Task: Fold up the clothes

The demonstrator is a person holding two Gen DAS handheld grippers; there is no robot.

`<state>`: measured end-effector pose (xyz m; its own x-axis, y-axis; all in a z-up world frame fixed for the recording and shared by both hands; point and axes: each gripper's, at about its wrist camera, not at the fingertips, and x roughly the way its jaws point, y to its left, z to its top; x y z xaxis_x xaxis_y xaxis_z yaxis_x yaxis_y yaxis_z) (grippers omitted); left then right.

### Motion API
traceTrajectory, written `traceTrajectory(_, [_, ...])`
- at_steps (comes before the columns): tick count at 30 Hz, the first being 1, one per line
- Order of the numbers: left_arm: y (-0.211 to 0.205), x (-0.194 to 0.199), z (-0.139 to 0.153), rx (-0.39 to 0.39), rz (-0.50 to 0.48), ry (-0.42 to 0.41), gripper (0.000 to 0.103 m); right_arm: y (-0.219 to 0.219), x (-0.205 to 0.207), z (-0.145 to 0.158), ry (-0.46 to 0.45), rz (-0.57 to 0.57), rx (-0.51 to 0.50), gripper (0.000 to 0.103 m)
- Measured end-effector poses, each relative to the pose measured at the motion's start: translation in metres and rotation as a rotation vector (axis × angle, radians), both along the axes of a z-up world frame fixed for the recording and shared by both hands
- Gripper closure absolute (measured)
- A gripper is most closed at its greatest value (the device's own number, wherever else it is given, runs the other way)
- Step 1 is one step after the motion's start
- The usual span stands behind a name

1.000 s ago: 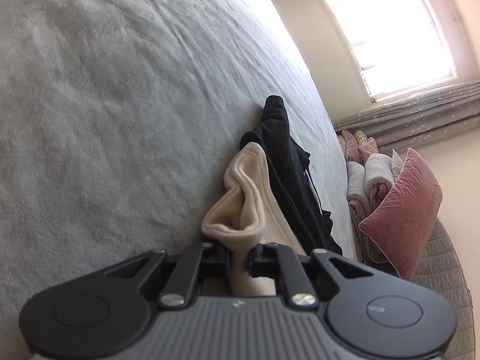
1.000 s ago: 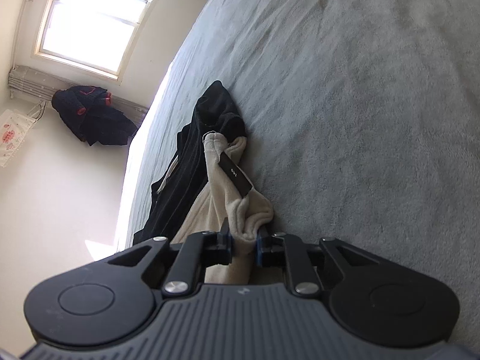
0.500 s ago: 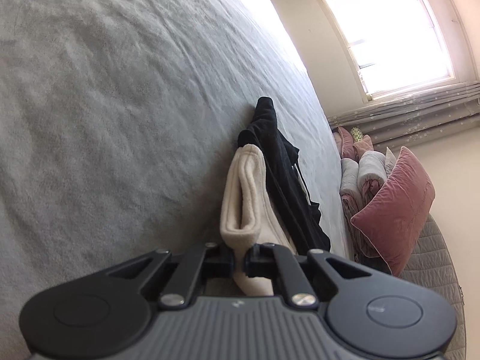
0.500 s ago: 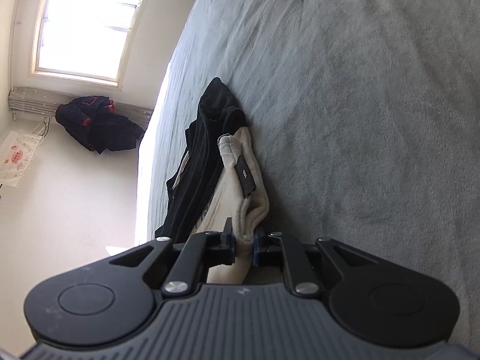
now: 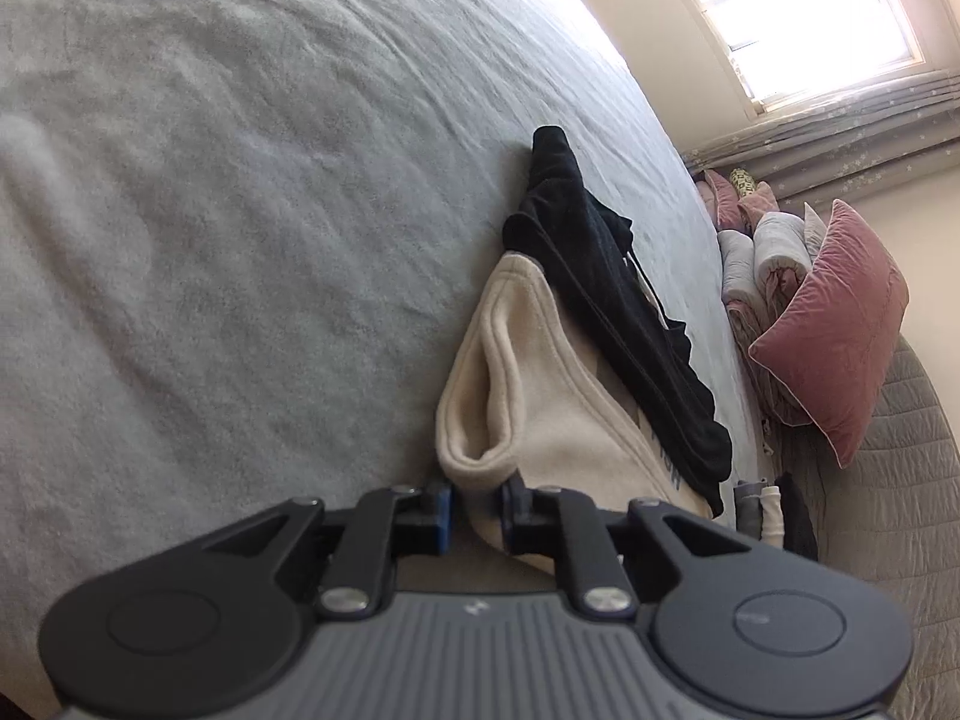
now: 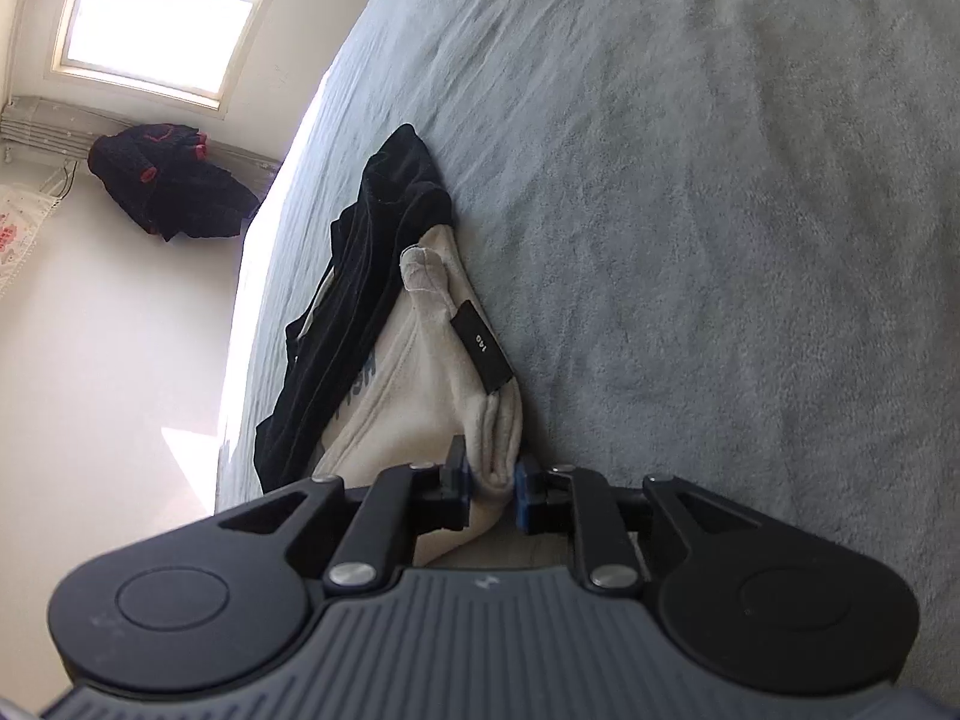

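A cream fleece garment lies folded on the grey bed, with a black garment draped along its far side. My left gripper sits at the cream garment's near edge. Its jaws are opening: the fold lies between them, with a gap at the blue left pad. In the right wrist view the cream garment shows a black label, and the black garment lies to its left. My right gripper has its jaws starting to open, both pads still against the folded hem.
A pink cushion and rolled bedding are piled at the bed's far right end, under a bright window. Dark clothing hangs on the wall under the window. A wide stretch of grey bedcover spreads right of the garments.
The left jaws have spread apart and the cream fold has slackened between them. The folded edge has settled lower onto the bed in both views. Both hands have shifted slightly.
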<state>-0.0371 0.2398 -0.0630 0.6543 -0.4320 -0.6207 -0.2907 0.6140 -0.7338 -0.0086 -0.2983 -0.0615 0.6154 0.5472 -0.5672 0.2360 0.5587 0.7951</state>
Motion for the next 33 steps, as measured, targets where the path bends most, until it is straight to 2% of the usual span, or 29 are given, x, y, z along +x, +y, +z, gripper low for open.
traceTrajectory(1, [0.002,0.001,0.005,0.015,0.0,-0.021,0.071,0.0,0.001,0.006,-0.014,0.003,-0.037,0.082])
traceTrajectory(2, [0.003,0.002,0.012,0.056,0.002,-0.061,0.065,0.0,0.002,0.011,-0.03,0.005,-0.075,0.081])
traceTrajectory(3, [0.004,0.003,0.017,0.101,0.005,-0.091,0.059,0.002,0.002,0.018,-0.057,0.004,-0.123,0.073])
traceTrajectory(4, [0.005,0.006,0.021,0.138,0.003,-0.106,0.058,0.005,0.002,0.022,-0.084,-0.006,-0.161,0.059])
traceTrajectory(5, [0.006,0.009,0.025,0.175,0.0,-0.12,0.058,0.008,0.001,0.027,-0.11,-0.016,-0.199,0.056])
traceTrajectory(12, [-0.007,0.04,0.031,0.332,-0.029,-0.191,0.062,0.029,0.027,0.034,-0.25,0.031,-0.356,0.056])
traceTrajectory(13, [-0.01,0.044,0.03,0.363,-0.032,-0.197,0.064,0.032,0.031,0.034,-0.272,0.04,-0.38,0.057])
traceTrajectory(17, [-0.014,0.053,0.018,0.396,-0.018,-0.194,0.075,0.048,0.044,0.032,-0.342,0.098,-0.454,0.065])
traceTrajectory(19, [-0.015,0.057,0.012,0.383,-0.025,-0.187,0.093,0.053,0.045,0.029,-0.351,0.106,-0.501,0.08])
traceTrajectory(20, [-0.015,0.057,0.009,0.38,-0.025,-0.187,0.093,0.055,0.044,0.025,-0.354,0.1,-0.517,0.085])
traceTrajectory(21, [-0.016,0.055,0.009,0.386,-0.019,-0.197,0.094,0.056,0.042,0.023,-0.361,0.092,-0.528,0.095])
traceTrajectory(26, [-0.019,0.042,0.016,0.425,-0.019,-0.275,0.096,0.058,0.033,0.026,-0.447,0.059,-0.58,0.096])
traceTrajectory(30, [-0.015,0.034,0.021,0.412,0.01,-0.344,0.096,0.059,0.027,0.037,-0.531,0.027,-0.611,0.097])
traceTrajectory(33, [-0.015,0.034,0.022,0.404,0.025,-0.384,0.096,0.062,0.03,0.038,-0.552,0.027,-0.634,0.097])
